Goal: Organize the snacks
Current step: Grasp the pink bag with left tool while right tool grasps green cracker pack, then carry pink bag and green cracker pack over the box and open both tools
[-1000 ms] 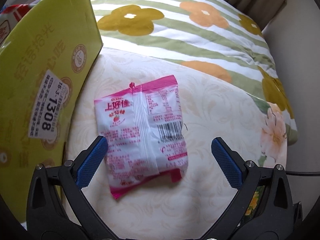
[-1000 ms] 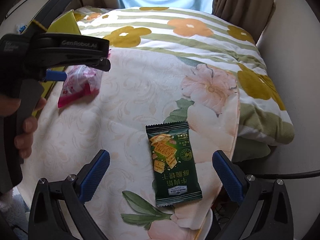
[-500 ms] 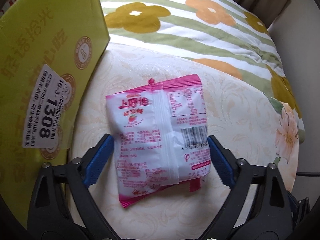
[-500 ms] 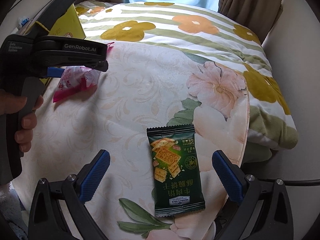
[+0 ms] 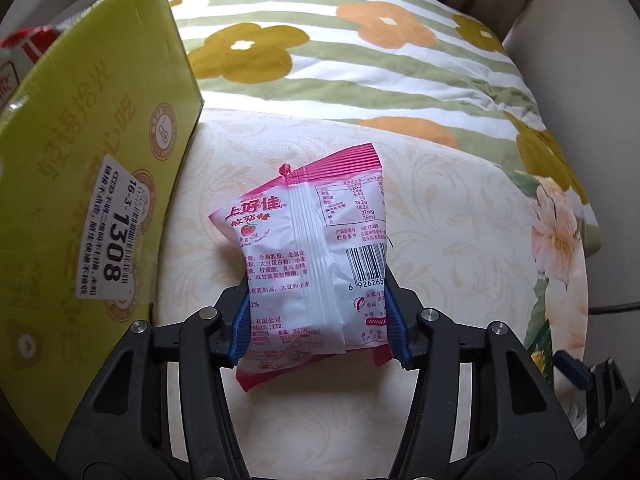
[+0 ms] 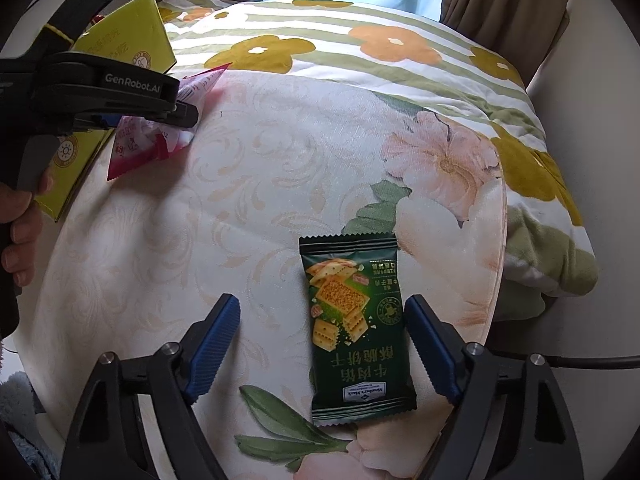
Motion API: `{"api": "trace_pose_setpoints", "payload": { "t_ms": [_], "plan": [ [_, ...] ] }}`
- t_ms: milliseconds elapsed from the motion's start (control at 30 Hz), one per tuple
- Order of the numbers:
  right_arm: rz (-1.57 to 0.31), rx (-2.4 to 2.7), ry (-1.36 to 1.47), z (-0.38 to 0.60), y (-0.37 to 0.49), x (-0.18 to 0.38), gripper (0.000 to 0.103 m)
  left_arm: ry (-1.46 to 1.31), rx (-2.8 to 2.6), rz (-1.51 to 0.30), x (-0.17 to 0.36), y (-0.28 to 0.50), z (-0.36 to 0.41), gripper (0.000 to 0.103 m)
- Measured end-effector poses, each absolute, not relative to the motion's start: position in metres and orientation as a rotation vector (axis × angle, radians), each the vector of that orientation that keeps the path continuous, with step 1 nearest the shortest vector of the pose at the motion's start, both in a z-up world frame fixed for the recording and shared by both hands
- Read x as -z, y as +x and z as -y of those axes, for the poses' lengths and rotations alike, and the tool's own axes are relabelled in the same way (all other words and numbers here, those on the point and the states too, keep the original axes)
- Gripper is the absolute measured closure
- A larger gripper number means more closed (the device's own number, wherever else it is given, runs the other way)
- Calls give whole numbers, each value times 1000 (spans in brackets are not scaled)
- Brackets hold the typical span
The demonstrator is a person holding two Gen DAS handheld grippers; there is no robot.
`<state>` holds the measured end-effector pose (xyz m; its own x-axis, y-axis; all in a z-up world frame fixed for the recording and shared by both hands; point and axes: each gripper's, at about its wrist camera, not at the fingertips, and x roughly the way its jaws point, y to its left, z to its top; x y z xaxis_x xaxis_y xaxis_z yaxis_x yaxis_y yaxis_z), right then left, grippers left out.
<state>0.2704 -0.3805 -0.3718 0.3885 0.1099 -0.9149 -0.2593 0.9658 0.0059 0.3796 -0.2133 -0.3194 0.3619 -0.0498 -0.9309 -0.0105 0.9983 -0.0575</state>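
Observation:
A pink-and-white snack packet point(image 5: 304, 240) lies on the cream floral cushion point(image 5: 460, 240), beside a yellow-green cardboard box point(image 5: 88, 160). My left gripper point(image 5: 318, 292) is closing on it; both blue pads press its sides and the packet buckles. From the right wrist view the same packet point(image 6: 136, 148) sits under the left gripper point(image 6: 180, 114). A dark green cracker packet point(image 6: 356, 328) lies flat between the closing jaws of my right gripper point(image 6: 322, 305). The right pad is almost at its edge and the left pad stands well clear.
The box point(image 6: 136, 32) stands open at the cushion's left rim with a red-and-white pack point(image 5: 20, 52) inside. A striped flower quilt point(image 5: 360, 60) is bunched behind and to the right. A person's hand point(image 6: 20, 232) holds the left gripper's handle. The cushion's edge drops off on the right.
The left jaws went from wide open to pinching the pink packet, which has crumpled and tilted up. The right jaws have narrowed around the green packet, which has not moved.

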Motion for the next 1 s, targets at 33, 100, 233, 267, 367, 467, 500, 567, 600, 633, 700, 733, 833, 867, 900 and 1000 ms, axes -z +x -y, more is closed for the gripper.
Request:
{"api": "trace_pose_setpoints", "payload": {
  "t_ms": [33, 100, 233, 267, 367, 467, 500, 567, 600, 633, 700, 733, 833, 867, 900, 1000],
  "plan": [
    [-1149, -238, -149, 381, 270, 373, 22, -49, 32, -1193, 317, 377, 214, 53],
    [-1151, -242, -155, 382, 269, 375, 22, -34, 42, -1180, 311, 373, 217, 53],
    [-1145, -250, -153, 387, 269, 375, 28, -10, 60, -1152, 301, 365, 220, 53],
    [-1140, -252, -154, 388, 269, 374, 31, -8, 63, -1148, 298, 363, 220, 53],
    [-1127, -256, -150, 392, 270, 373, 42, -4, 73, -1133, 290, 356, 221, 53],
    [-1112, -249, -143, 397, 269, 371, 56, 4, 85, -1113, 281, 346, 222, 53],
    [-1109, -250, -142, 397, 268, 370, 62, 6, 89, -1107, 278, 343, 222, 53],
    [-1104, -251, -150, 396, 266, 370, 62, 5, 96, -1092, 271, 337, 223, 53],
    [-1099, -252, -152, 396, 264, 370, 62, 7, 101, -1084, 267, 333, 223, 53],
    [-1097, -253, -147, 396, 263, 369, 62, 8, 105, -1079, 264, 331, 224, 53],
    [-1084, -257, -129, 396, 261, 364, 62, 7, 113, -1062, 255, 324, 224, 53],
    [-1071, -257, -124, 396, 260, 359, 62, 6, 117, -1050, 249, 320, 224, 53],
    [-1034, -261, -119, 394, 259, 341, 62, -1, 121, -1018, 233, 312, 224, 53],
    [-1022, -262, -116, 393, 259, 333, 62, -6, 120, -1007, 226, 309, 222, 53],
    [-1008, -263, -110, 392, 258, 324, 62, -12, 119, -993, 218, 306, 220, 53],
    [-968, -272, -86, 387, 258, 295, 62, -22, 117, -940, 190, 295, 212, 53]
  ]
}}
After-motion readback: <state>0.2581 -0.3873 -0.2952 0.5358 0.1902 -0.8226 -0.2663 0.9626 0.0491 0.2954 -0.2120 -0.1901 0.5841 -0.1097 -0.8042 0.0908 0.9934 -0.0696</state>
